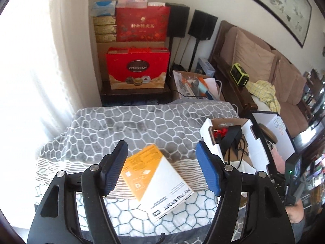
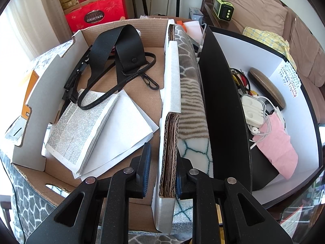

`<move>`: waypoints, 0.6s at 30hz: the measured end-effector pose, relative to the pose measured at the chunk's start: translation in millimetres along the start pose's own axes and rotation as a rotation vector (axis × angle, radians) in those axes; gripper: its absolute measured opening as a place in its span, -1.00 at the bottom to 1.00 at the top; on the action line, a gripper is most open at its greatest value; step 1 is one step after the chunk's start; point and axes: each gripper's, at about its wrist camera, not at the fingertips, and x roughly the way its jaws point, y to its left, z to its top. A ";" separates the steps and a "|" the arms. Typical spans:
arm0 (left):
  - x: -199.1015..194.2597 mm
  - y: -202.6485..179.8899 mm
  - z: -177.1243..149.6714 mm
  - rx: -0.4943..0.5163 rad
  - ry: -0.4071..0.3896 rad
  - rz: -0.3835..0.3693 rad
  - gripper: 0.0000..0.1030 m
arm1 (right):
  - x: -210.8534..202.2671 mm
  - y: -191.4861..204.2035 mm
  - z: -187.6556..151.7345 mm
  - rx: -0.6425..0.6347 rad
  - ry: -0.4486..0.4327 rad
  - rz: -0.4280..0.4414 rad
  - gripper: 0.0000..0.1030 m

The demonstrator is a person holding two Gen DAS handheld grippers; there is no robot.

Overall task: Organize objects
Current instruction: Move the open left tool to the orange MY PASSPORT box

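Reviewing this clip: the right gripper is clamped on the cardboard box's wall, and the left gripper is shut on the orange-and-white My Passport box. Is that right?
Not quite. The right gripper is clamped on the cardboard box's wall, but the left wrist view shows the left gripper open, its fingers clear of the orange-and-white My Passport box, which lies on the blanket.

A fleecy cloth blanket [image 1: 142,126] lies under the smooth printed carton [image 1: 160,181]; beside it, the rough corrugated cardboard box [image 2: 169,142] holds a woven strap [image 2: 119,46].

red gift boxes [image 1: 138,69], black speakers [image 1: 202,25], brown sofa [image 1: 264,65] behind
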 end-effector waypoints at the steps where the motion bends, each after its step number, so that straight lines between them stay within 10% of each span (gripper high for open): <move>1: -3.3 7.7 -1.2 -0.004 0.003 0.013 0.42 | 0.1 0.0 0.1 0.000 -0.001 0.001 -0.60; 8: 4.5 52.4 -23.6 -0.044 0.074 0.090 0.65 | 0.2 0.0 0.4 0.002 -0.002 0.002 -0.60; 18: 68.6 79.5 -79.5 -0.215 0.273 -0.070 0.65 | -1.1 4.2 2.0 -0.016 -0.003 -0.009 -0.59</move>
